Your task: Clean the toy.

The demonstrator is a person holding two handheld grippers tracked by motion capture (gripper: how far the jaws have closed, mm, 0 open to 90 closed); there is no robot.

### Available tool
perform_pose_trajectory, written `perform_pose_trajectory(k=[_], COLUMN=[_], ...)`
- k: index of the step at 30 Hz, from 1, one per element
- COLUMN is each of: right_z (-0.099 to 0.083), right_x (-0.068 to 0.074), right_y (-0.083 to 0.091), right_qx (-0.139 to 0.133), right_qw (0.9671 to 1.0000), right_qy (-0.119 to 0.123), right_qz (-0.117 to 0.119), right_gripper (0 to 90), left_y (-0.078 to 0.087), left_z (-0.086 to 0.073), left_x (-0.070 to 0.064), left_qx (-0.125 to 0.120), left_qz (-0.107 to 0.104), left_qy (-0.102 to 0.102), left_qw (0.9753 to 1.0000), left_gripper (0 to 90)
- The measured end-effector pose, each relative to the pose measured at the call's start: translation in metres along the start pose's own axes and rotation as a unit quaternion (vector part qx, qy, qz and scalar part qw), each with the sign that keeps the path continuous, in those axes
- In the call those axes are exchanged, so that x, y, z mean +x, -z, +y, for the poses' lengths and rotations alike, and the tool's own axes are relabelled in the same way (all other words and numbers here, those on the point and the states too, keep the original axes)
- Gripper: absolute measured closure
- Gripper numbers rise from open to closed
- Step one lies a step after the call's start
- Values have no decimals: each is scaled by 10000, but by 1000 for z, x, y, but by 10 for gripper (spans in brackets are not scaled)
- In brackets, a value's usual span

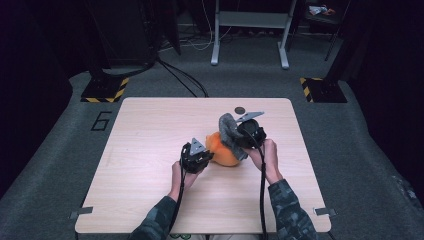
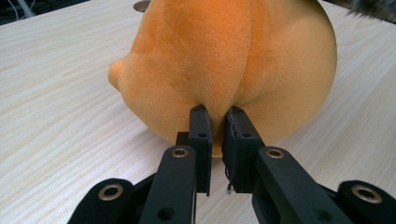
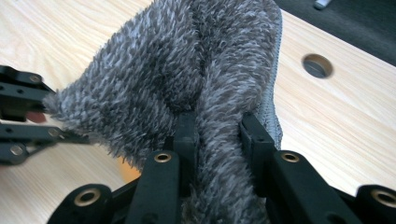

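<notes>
An orange plush toy (image 1: 223, 150) lies near the middle of the wooden table (image 1: 150, 150). My left gripper (image 1: 198, 156) is at its left side, shut on a pinch of the orange plush (image 2: 224, 60). A grey fuzzy cloth (image 1: 228, 129) drapes over the toy's right side and rises above it. My right gripper (image 1: 246, 134) is shut on a fold of that grey cloth (image 3: 187, 70), holding it up. In the right gripper view, the left gripper's black linkage (image 3: 18, 116) shows at the left edge behind the cloth.
A round cable hole (image 1: 240, 110) sits in the table just behind the grippers, also seen as the hole (image 3: 317, 65) past the cloth. Beyond the table are a white desk frame (image 1: 250, 30) and two yellow-black striped stand bases (image 1: 105, 90).
</notes>
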State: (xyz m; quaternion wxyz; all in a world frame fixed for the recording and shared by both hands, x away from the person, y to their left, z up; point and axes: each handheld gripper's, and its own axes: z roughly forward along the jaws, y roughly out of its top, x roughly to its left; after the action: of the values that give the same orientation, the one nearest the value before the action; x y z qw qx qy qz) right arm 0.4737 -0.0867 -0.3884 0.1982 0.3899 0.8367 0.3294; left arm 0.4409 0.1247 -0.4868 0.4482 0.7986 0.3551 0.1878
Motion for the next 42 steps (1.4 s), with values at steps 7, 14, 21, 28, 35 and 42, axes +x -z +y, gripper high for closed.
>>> perform_pose_trajectory(k=[7,14,21,28,35,42], right_z=[2,-3,-14,-30,-43,-62], right_x=[8,1,-8,-21,-31,-42], right_y=[-18,-16,-16,-20,-26,-37], right_qx=[188,220,275,412,506,757], right_qw=[9998,9997,9995,9984,9970,9938], right_qy=[86,52,-120,-349,-567,-802], right_qz=[-17,-68,-98,-148,-139,-170], right_gripper=[718,717,717,717,717,717], left_y=[0,0,-1,-2,-3,-3], left_z=[-1,-1,-2,-1,-1,-1], left_x=[2,1,2,1,0,1], left_qx=[3,-15,-1,-8,-17,-20], left_qz=[41,17,1,13,15,11], left_qy=[9,-10,38,0,-9,-4], left_qw=[10000,10000,10000,10000,10000,10000], left_gripper=[822,825,824,825,825,824])
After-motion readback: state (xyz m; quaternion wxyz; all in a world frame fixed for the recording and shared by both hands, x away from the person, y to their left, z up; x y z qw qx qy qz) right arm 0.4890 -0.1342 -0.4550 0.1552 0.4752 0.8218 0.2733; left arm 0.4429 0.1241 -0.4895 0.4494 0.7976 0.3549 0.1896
